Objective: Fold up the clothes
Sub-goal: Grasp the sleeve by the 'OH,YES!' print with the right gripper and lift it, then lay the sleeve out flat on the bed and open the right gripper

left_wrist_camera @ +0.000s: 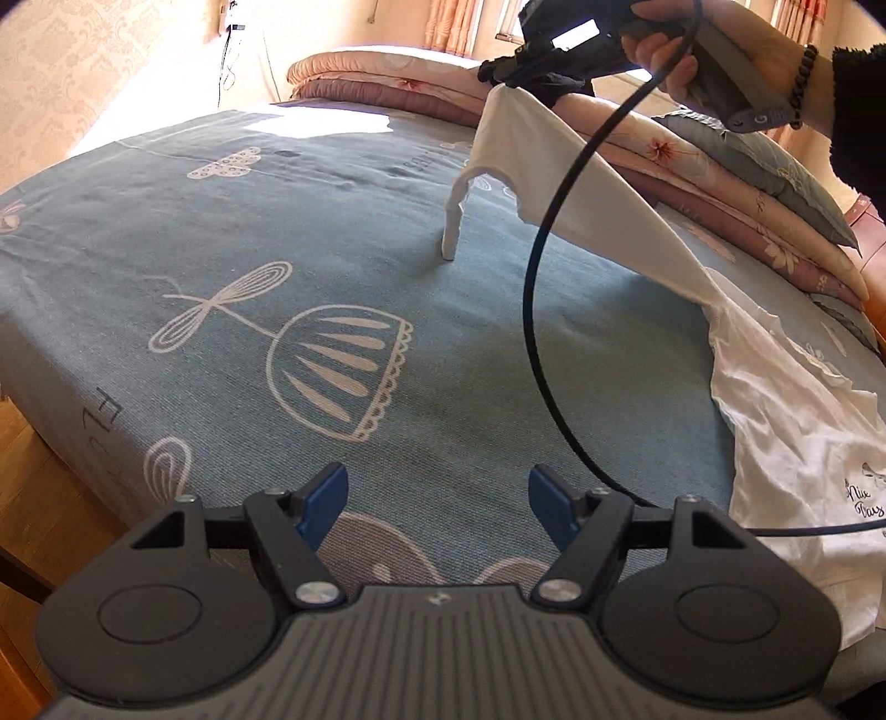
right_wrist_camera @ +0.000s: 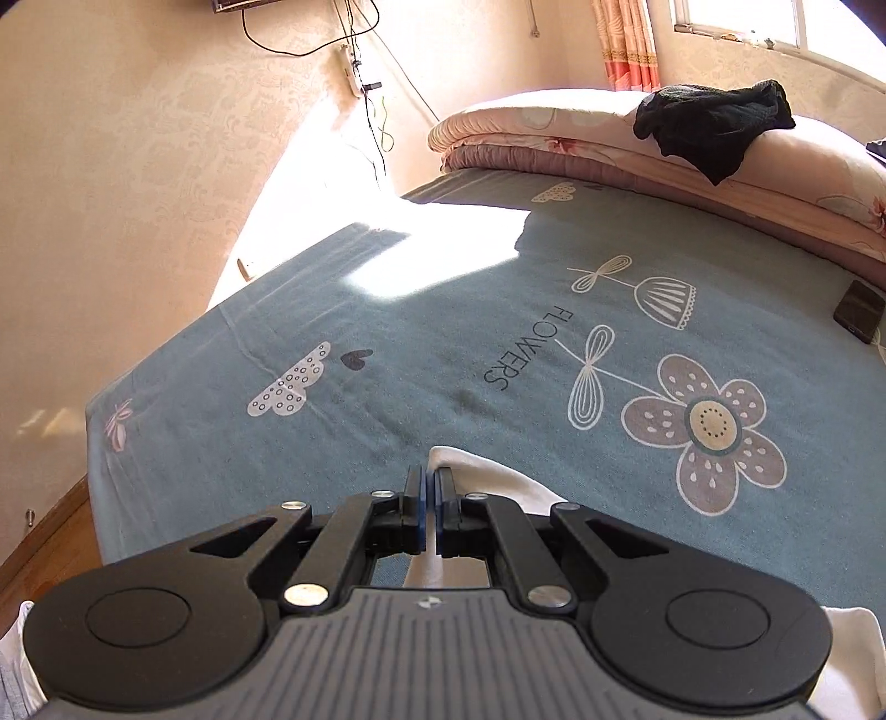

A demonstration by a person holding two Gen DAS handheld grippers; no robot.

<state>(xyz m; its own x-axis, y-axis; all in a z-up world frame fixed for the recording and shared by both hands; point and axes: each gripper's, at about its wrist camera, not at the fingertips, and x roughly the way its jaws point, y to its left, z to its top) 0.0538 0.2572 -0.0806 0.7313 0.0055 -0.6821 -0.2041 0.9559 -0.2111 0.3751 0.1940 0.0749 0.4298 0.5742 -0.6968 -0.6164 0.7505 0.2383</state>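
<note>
A white T-shirt (left_wrist_camera: 609, 216) with small dark print lies at the right of the blue flowered bed sheet (left_wrist_camera: 332, 232). One part of it is pulled up into the air, and a sleeve hangs down to the sheet. At the top of the left wrist view a hand (left_wrist_camera: 664, 50) holds my right gripper (left_wrist_camera: 498, 77), which is shut on the raised shirt edge. In the right wrist view the right gripper (right_wrist_camera: 431, 482) pinches white shirt (right_wrist_camera: 482, 471) cloth between its blue pads. My left gripper (left_wrist_camera: 437, 493) hovers open above the sheet, holding nothing, left of the shirt's body.
Folded pink quilts (left_wrist_camera: 387, 72) and a grey pillow (left_wrist_camera: 764, 160) are stacked along the far side of the bed. A black garment (right_wrist_camera: 714, 122) lies on the quilts. A dark phone (right_wrist_camera: 858, 310) rests on the sheet. A black cable (left_wrist_camera: 531, 310) loops across the view. Wooden floor (left_wrist_camera: 33, 498) borders the bed's left edge.
</note>
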